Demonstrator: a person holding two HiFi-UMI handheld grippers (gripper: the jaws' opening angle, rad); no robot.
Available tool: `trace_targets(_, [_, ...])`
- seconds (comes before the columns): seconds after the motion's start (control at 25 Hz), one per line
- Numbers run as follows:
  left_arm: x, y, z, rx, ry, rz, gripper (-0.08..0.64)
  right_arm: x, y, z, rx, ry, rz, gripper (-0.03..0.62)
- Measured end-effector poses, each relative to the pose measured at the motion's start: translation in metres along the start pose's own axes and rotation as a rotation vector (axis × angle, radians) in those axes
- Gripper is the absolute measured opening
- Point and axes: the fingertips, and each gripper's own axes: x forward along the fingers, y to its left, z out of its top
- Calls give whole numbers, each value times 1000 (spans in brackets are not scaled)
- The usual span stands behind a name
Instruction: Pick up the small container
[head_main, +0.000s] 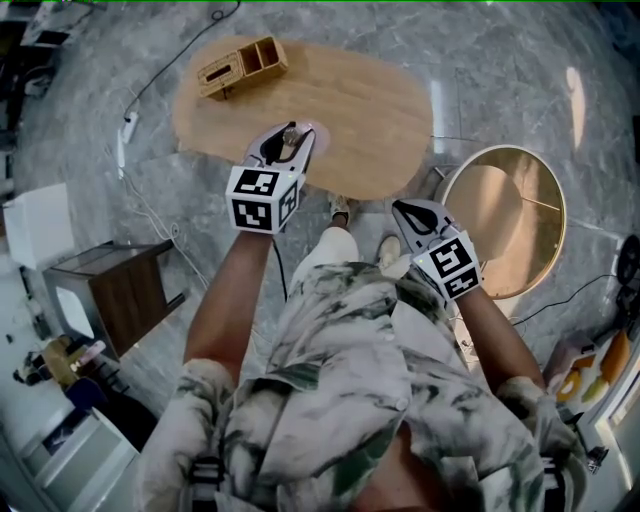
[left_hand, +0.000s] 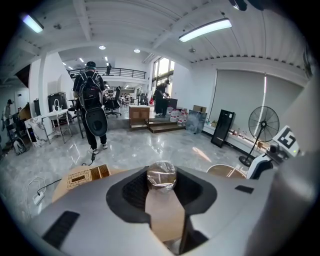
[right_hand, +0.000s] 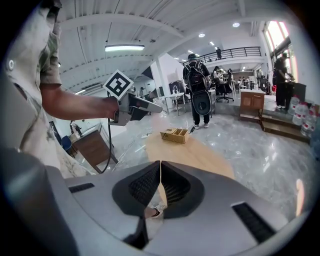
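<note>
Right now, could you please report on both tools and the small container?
Left tool shut on small container, over wooden table. Right tool shut, empty, off the table. Organizer box at table's far end, not in the way.

Light wood table (head_main: 370, 110); grey marbled floor (head_main: 480, 50); clear small container (left_hand: 161, 175).

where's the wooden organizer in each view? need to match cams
Head view: wooden organizer upper left, at the oval table's end.
Left gripper view: lower left, on the table.
Right gripper view: centre, on the table's far end.
Shared landmark: the oval table.
</note>
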Motion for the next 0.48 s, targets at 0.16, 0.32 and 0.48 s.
trace_targets(0.16, [-3, -2, 2, -3, -4, -4, 147, 2, 3, 1, -5, -4, 7, 28])
trace_targets(0.32, [-7, -2, 5, -5, -5, -7, 147, 4, 5, 5, -15, -10, 10, 23])
trace_targets(0.48, [-8, -2, 4, -2, -2, -5, 147, 4, 5, 7, -22, -15, 9, 23])
